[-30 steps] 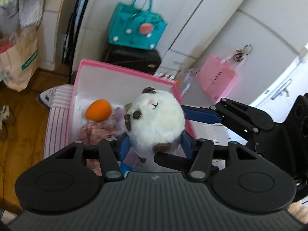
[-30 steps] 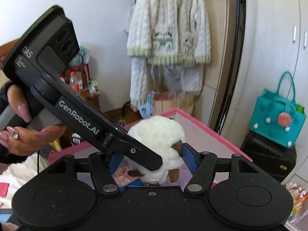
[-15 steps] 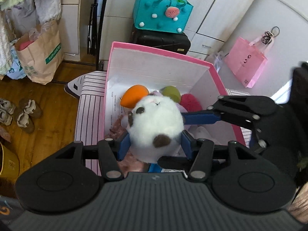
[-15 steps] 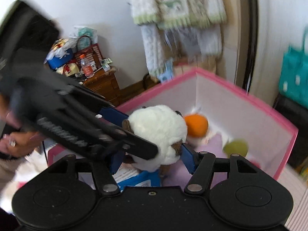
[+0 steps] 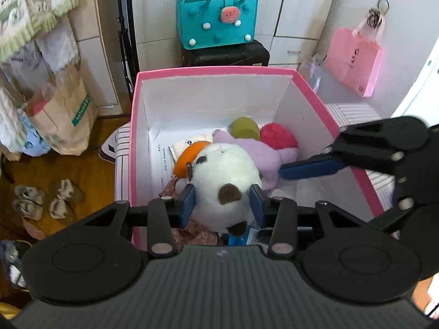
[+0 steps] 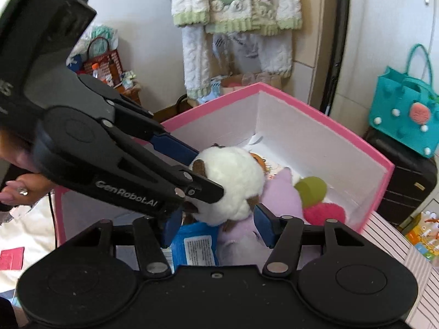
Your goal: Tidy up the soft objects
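Squeezed between the blue pads of the left tongs (image 5: 222, 202), whose jaws have just been closing, a round, fluffy white plush toy (image 5: 223, 183) with brown patches is held inside the open top of the pink-rimmed, white-walled cardboard box (image 5: 214, 70). The right tongs (image 6: 216, 223) have also just been narrowing, yet whether their pads press the toy cannot be told. Below, a smooth orange ball (image 5: 189, 155), an olive ball (image 5: 245, 128), a shaggy red pompom (image 5: 278, 137) and a lilac plush (image 5: 263, 153) are heaped.
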A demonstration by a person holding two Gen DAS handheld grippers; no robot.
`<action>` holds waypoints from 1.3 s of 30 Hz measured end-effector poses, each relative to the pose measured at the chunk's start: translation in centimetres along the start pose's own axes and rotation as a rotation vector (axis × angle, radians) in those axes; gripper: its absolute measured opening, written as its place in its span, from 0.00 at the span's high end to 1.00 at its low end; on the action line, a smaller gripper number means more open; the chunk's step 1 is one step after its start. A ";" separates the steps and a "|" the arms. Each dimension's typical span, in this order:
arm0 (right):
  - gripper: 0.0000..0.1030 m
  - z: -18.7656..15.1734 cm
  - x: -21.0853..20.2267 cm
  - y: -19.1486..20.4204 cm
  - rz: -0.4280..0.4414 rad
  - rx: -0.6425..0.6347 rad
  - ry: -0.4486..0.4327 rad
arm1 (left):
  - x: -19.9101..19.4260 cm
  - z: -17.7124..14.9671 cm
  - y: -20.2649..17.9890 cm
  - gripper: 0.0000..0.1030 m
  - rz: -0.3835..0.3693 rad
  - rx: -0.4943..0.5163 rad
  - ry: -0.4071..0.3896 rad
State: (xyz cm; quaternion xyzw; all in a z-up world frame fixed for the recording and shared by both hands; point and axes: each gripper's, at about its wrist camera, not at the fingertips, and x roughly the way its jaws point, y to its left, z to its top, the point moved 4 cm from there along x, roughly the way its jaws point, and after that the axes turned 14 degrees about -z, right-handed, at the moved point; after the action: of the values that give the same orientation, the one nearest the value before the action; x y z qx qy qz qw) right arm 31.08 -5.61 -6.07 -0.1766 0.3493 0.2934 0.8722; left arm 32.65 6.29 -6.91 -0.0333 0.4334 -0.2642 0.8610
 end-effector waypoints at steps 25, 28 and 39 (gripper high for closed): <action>0.32 -5.8 -11.5 -1.0 -0.115 0.214 -0.203 | -5.9 -4.7 -6.2 0.51 0.012 0.070 -0.137; 0.32 -6.1 -12.7 -0.8 -0.111 0.232 -0.229 | -7.0 -5.0 -7.6 0.51 0.020 0.097 -0.148; 0.22 -7.7 -18.1 -0.7 -0.181 0.248 -0.255 | -10.9 -6.0 -12.0 0.46 0.017 0.153 -0.161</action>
State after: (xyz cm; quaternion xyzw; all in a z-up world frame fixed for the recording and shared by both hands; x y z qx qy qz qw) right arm 17.05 -17.13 1.58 -0.0597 0.2520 0.1883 0.9473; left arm 17.69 2.27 0.71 0.0150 0.3415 -0.2855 0.8953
